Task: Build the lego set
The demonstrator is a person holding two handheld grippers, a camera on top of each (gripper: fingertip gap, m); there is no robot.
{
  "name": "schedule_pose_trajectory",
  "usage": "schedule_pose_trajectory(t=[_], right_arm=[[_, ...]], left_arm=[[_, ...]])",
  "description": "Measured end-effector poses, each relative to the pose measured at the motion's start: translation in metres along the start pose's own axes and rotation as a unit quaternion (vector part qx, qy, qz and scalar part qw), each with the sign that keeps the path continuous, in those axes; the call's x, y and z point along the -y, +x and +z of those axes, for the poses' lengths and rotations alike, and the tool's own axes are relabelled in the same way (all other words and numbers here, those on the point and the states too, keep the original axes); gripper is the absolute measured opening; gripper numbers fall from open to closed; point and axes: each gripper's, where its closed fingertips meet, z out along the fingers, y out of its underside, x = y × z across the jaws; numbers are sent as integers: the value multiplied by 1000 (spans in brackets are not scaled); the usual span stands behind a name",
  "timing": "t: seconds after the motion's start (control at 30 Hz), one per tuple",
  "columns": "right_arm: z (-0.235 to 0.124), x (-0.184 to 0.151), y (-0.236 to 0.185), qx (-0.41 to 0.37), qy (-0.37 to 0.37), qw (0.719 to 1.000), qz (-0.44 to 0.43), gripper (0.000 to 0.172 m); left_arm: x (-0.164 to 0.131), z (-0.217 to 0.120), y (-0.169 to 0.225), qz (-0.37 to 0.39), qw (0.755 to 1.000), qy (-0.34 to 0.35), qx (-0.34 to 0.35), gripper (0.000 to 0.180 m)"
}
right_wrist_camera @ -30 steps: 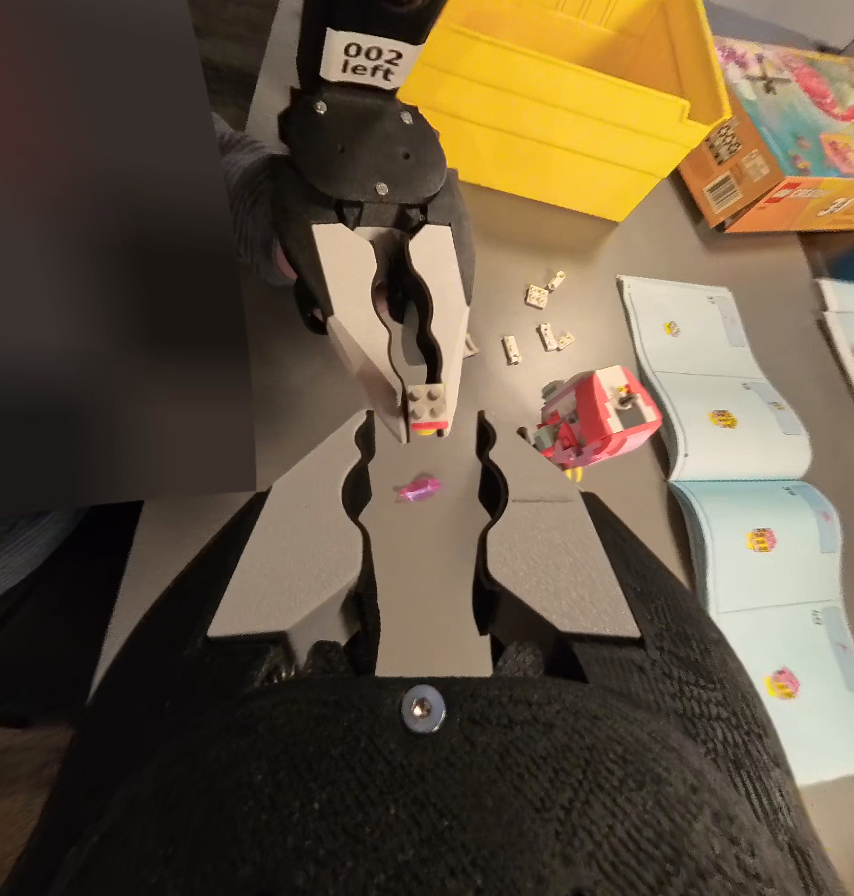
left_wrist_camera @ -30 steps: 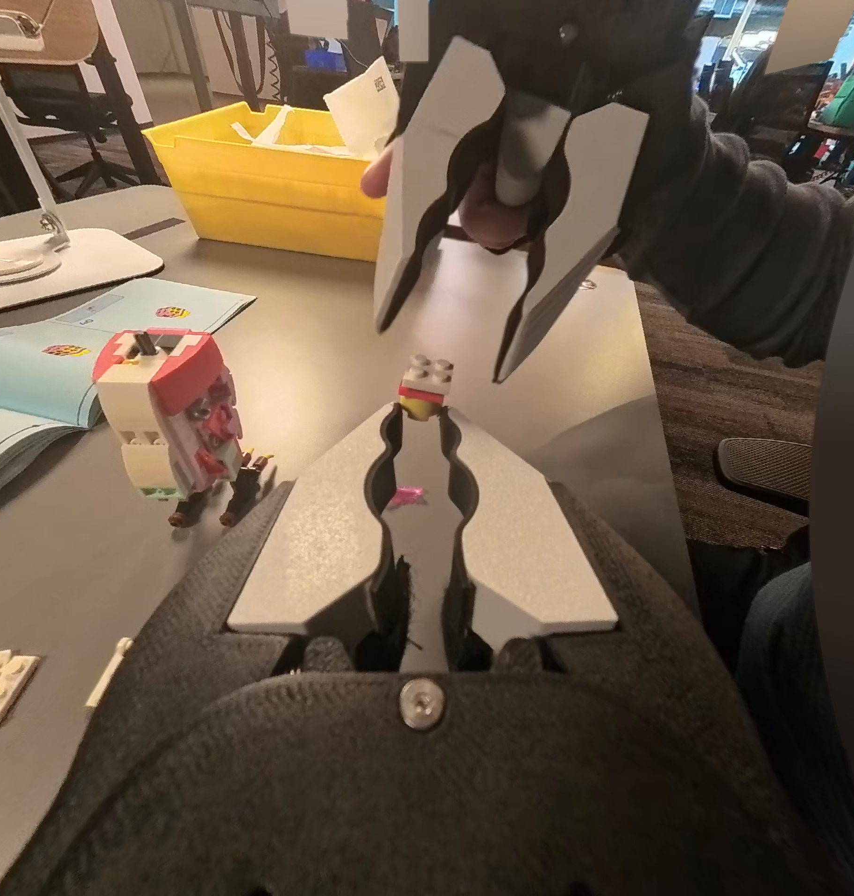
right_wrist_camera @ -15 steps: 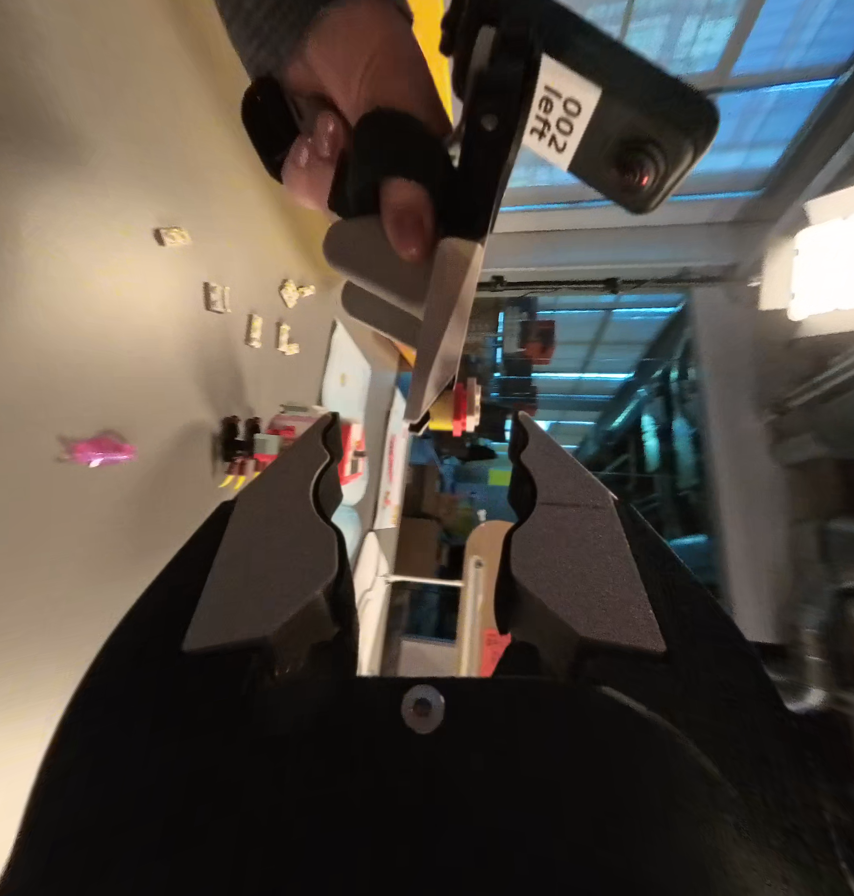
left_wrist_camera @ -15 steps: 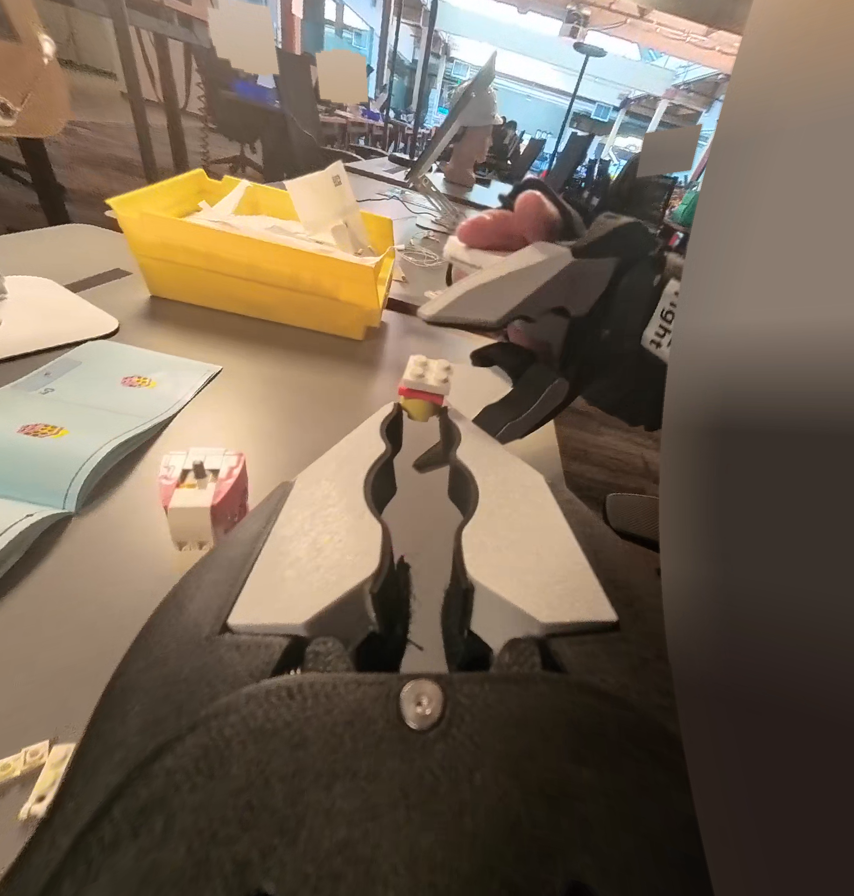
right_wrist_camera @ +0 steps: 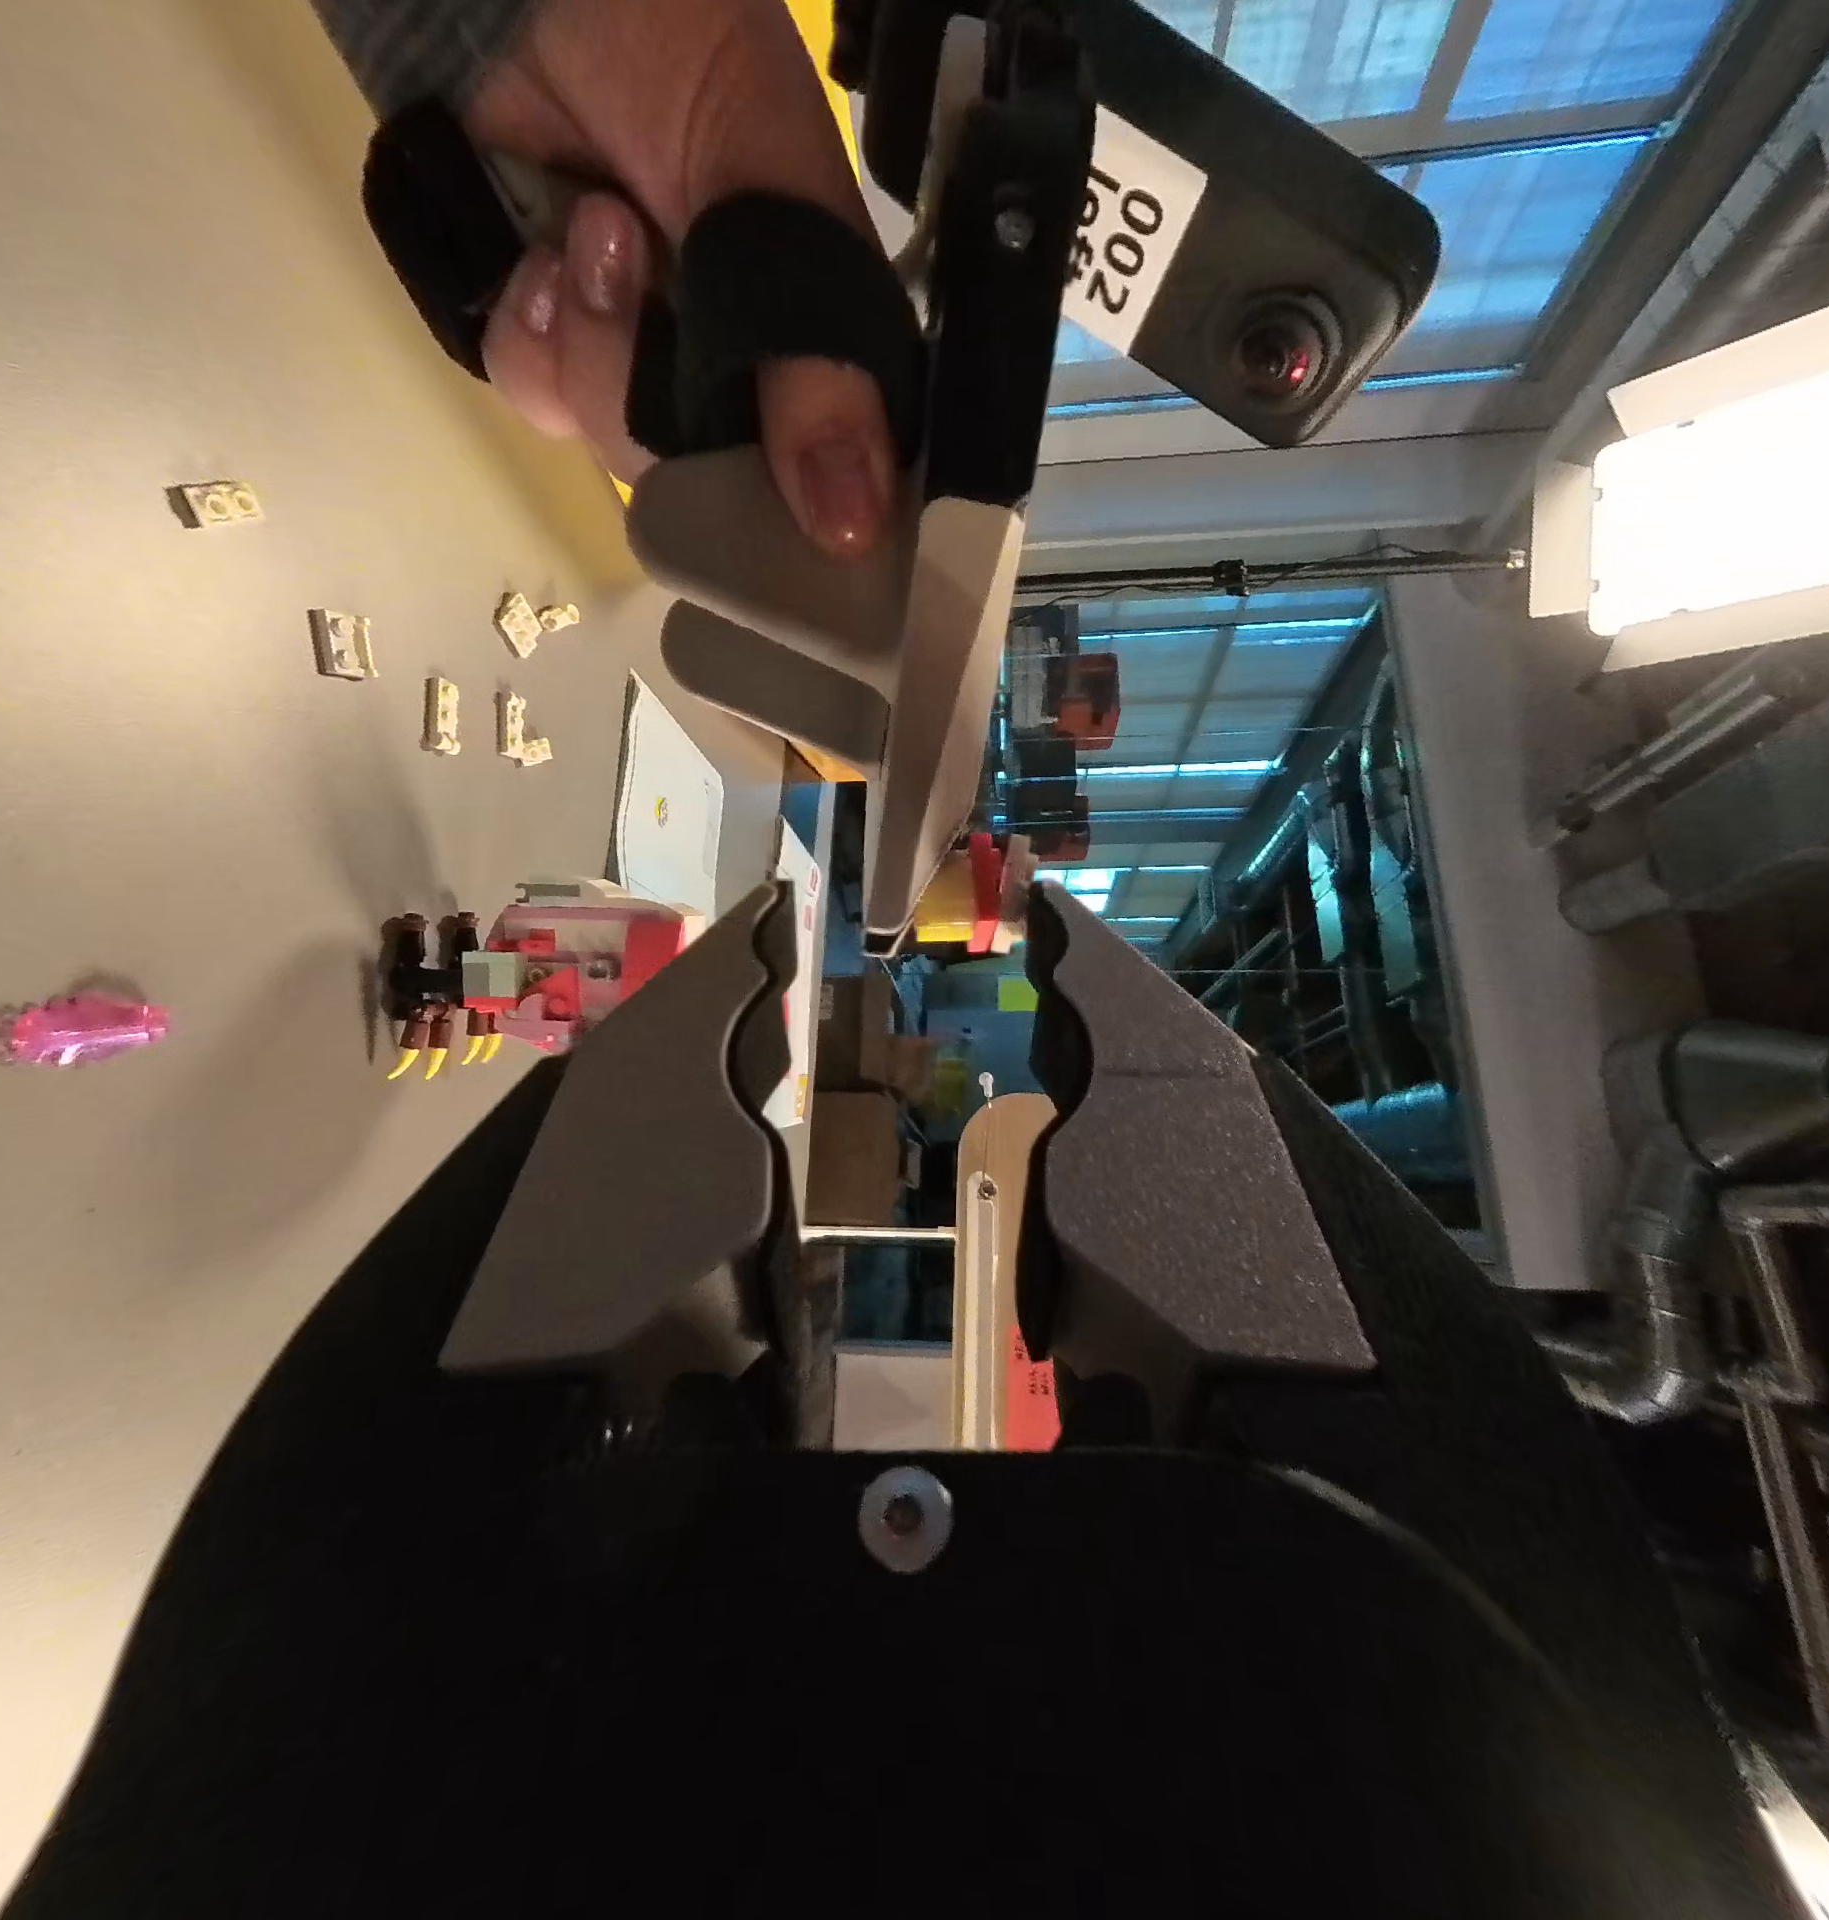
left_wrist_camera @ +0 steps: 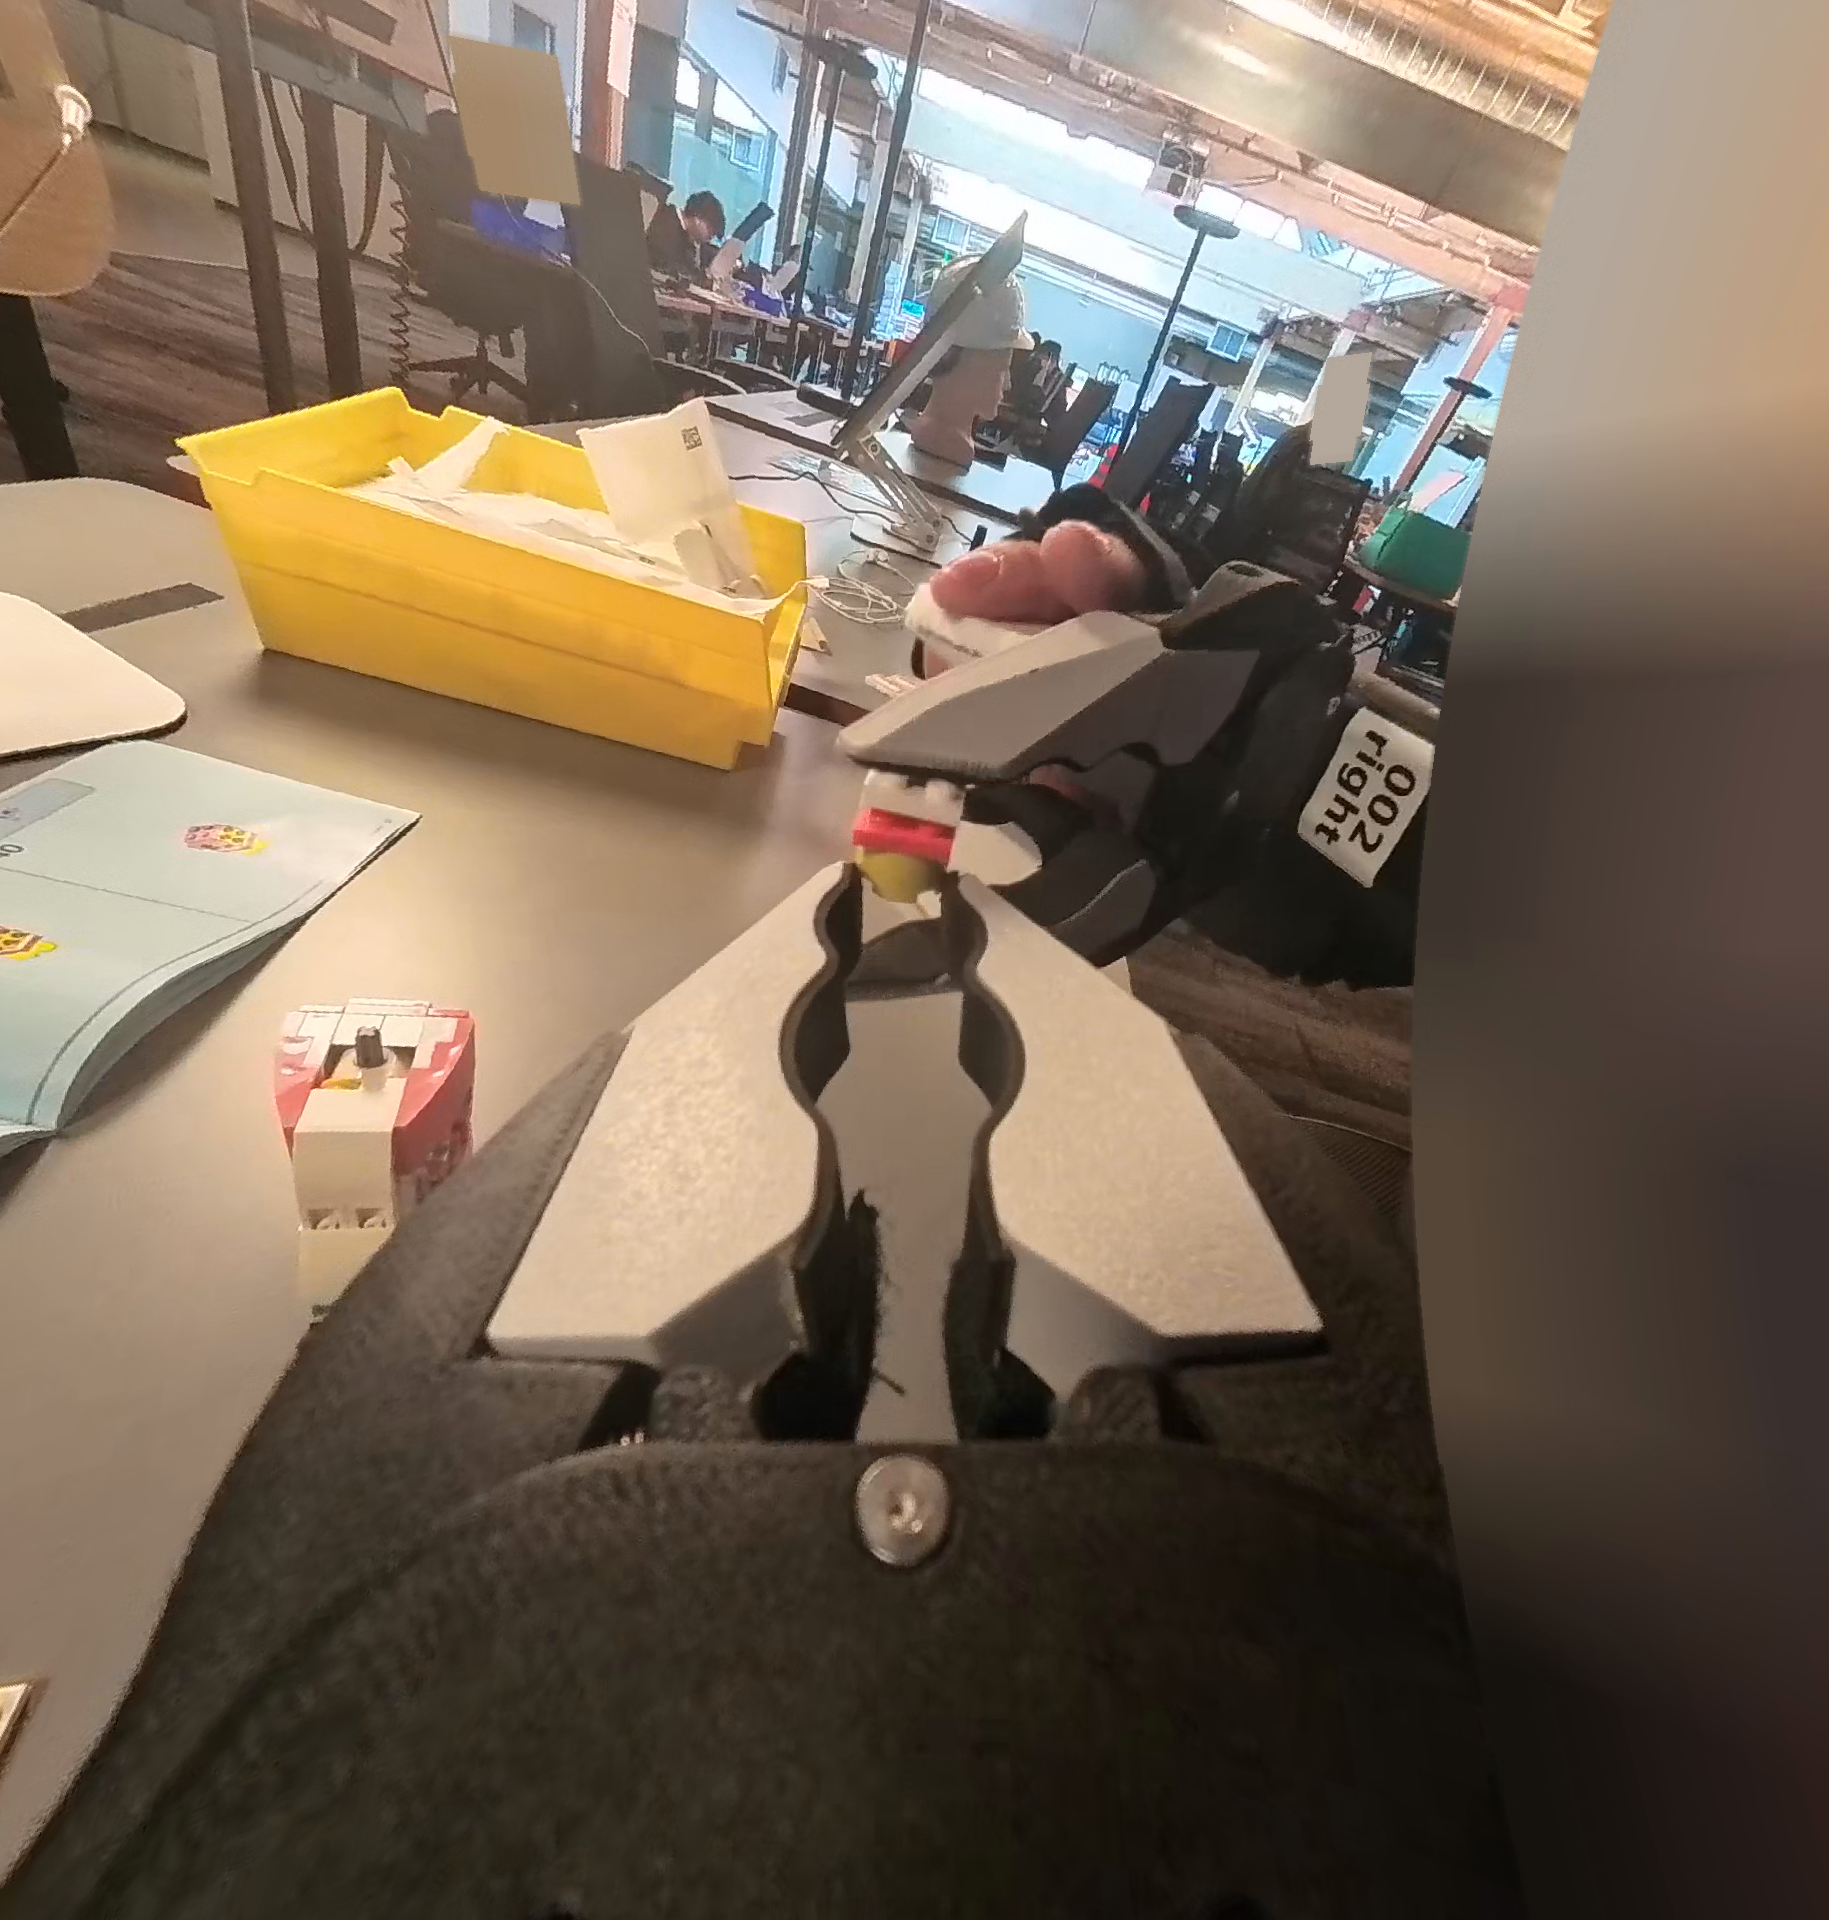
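Left wrist view shows the left gripper (left_wrist_camera: 894, 894) narrowed on a small brick stack (left_wrist_camera: 905, 840), yellow at the bottom, red in the middle, white on top, held clear of the counter (left_wrist_camera: 536, 894). The right gripper (left_wrist_camera: 925, 805) comes in from the side with its fingers spread around the stack: the upper finger (left_wrist_camera: 993, 717) rests on the white studs, while the lower finger sits beside the stack, and contact there is unclear. A red-and-white brick model (right_wrist_camera: 567, 971) stands on the counter with a pink translucent piece (right_wrist_camera: 74, 1029) and loose cream plates (right_wrist_camera: 344, 644) nearby. A yellow bin (left_wrist_camera: 494, 592) and open booklets (left_wrist_camera: 110, 914) lie beyond.
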Motion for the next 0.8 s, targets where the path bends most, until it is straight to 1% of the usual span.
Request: schedule_pose_trajectory(t=[0.13,0.27,0.53,0.8], right_arm=[[-1,0,0,-4,-3,1000,-1,38],[-1,-3,0,-12,-14,999,-34,31],[-1,-2,-6,-3,-16,998,-62,29],[-4,-4,-3,-8,-21,998,-60,27]], left_arm=[[-3,2,0,-11,1000,0,-2,13],[-6,3,-2,-19,1000,-9,7,13],[-12,4,-4,-13,998,-50,27,12],[-10,5,-2,-29,998,-44,21,13]])
